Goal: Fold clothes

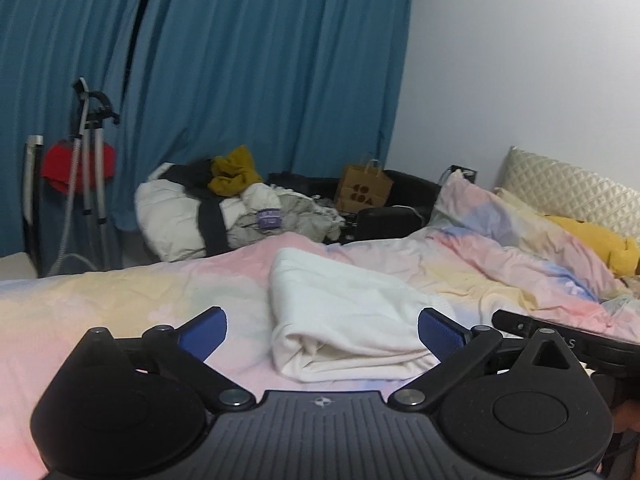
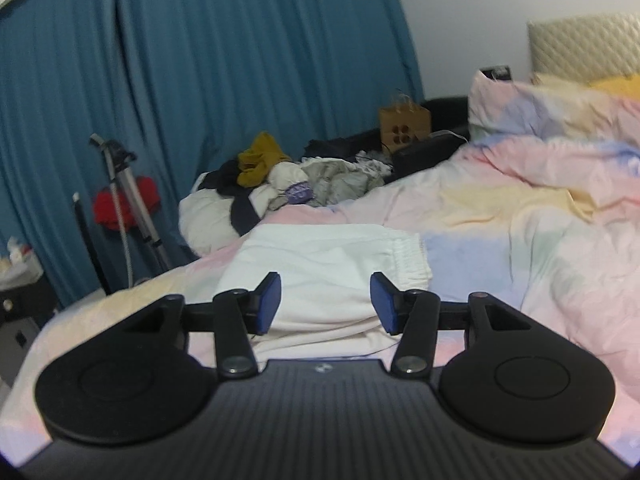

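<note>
A white garment (image 1: 344, 312) lies folded into a thick stack on the pastel bedspread (image 1: 120, 304). Its elastic waistband (image 2: 412, 260) shows at the right side in the right wrist view. My left gripper (image 1: 322, 334) is open just in front of the stack's near edge, its blue pads (image 1: 204, 338) spread wide with nothing between them. My right gripper (image 2: 325, 302) is also open, hovering over the near edge of the white garment (image 2: 320, 264), holding nothing. Part of the right gripper's black body (image 1: 560, 338) shows at the right edge of the left wrist view.
A heap of unfolded clothes (image 1: 224, 212) with a mustard piece (image 1: 234, 176) sits beyond the bed's far side. A brown paper bag (image 1: 362, 188), a garment steamer stand (image 1: 90, 160) and blue curtains (image 1: 240, 60) stand behind. A crumpled duvet (image 2: 540, 168) and pillows fill the right.
</note>
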`<state>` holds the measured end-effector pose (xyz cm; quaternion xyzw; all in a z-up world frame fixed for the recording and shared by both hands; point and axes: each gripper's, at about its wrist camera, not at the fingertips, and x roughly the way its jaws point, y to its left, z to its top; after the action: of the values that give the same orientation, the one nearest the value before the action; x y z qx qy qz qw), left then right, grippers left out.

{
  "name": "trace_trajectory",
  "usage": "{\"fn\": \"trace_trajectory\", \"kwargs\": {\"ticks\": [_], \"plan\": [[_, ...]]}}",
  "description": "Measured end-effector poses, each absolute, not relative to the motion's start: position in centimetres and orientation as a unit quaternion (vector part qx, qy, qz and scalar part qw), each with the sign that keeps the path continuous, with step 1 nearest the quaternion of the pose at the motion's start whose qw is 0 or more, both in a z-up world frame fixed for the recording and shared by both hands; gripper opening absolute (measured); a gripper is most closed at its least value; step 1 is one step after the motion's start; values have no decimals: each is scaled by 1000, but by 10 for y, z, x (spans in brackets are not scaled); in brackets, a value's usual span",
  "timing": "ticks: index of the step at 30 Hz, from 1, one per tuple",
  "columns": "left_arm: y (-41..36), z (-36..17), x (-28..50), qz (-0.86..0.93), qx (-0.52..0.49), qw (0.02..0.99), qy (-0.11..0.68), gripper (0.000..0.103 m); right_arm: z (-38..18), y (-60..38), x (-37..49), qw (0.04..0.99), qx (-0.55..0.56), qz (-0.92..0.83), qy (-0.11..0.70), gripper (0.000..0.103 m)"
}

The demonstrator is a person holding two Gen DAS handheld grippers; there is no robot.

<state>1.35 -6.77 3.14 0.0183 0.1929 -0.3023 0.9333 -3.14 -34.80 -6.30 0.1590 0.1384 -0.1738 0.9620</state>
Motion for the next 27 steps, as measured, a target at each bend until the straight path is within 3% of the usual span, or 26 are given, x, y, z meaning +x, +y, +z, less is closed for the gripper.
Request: {"fn": "trace_trajectory", "kwargs": {"ticks": [4, 7, 27], "plan": [[-53, 27, -1, -273, 31, 943, 190, 103, -63, -328, -38, 968, 134, -166, 129, 61], [-43, 23, -10, -255, 41, 948, 187, 103, -71, -322, -32, 968, 130, -170, 133, 90], [-39, -3, 0, -247, 67, 944, 206, 103, -96, -299, -14, 962, 95, -205, 153, 90]]}}
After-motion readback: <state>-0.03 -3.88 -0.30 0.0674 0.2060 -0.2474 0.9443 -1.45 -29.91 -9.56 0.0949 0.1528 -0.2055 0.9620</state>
